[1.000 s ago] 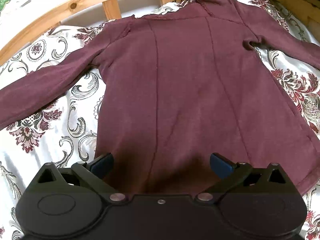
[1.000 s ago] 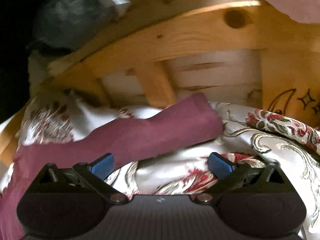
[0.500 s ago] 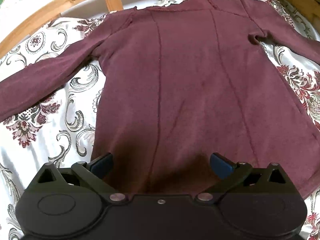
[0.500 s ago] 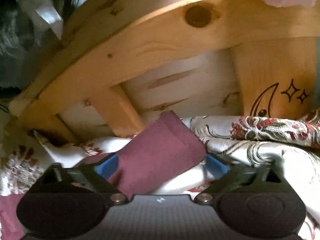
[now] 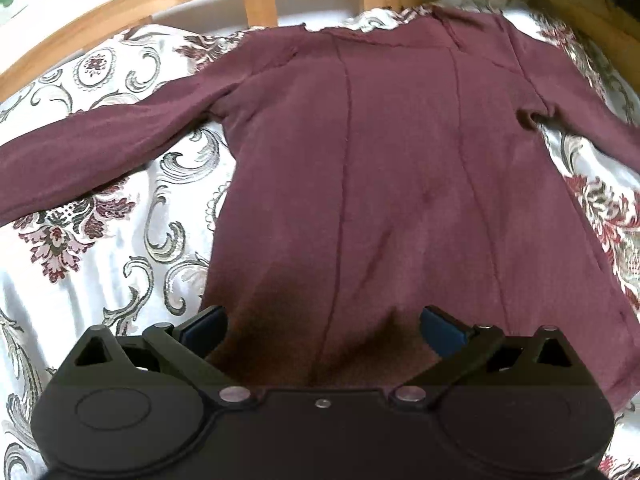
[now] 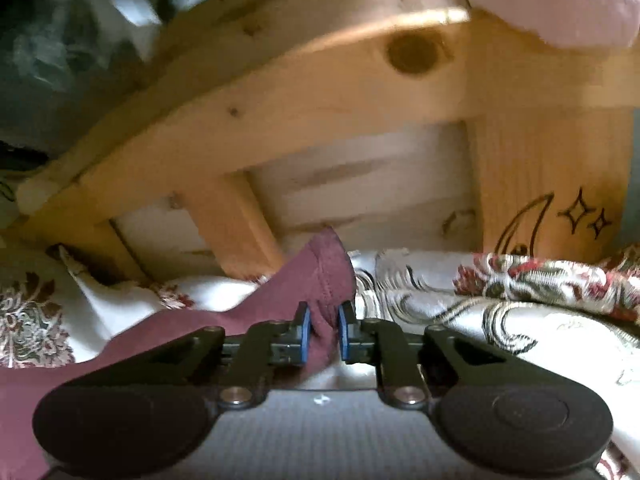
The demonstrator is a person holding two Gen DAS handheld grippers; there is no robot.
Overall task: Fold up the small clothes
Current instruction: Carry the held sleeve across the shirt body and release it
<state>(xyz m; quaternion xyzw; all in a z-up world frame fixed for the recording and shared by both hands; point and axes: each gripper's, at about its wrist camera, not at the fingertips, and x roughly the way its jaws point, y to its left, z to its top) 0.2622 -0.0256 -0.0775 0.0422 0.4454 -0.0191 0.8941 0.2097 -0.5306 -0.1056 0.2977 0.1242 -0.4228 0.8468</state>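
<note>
A small maroon long-sleeved shirt (image 5: pixel 400 168) lies flat on a floral bedspread (image 5: pixel 100 264), collar toward the far wooden rail, both sleeves spread out. My left gripper (image 5: pixel 322 326) hovers open over the shirt's hem, nothing between its blue pads. In the right wrist view the shirt's sleeve cuff (image 6: pixel 320 276) is bunched and lifted a little off the bedspread. My right gripper (image 6: pixel 323 330) is closing, and its blue pads press on the cuff fabric.
A wooden bed frame (image 6: pixel 320 112) with slats rises just behind the cuff; its post carries a moon and stars drawing (image 6: pixel 552 224). A pink cloth (image 6: pixel 560 0) hangs over the rail. The same rail (image 5: pixel 120 4) runs behind the shirt's collar.
My right gripper moved up to the sleeve cuff and its jaws went from wide open to pinching the cuff. The left gripper stayed open over the hem, rolling slightly.
</note>
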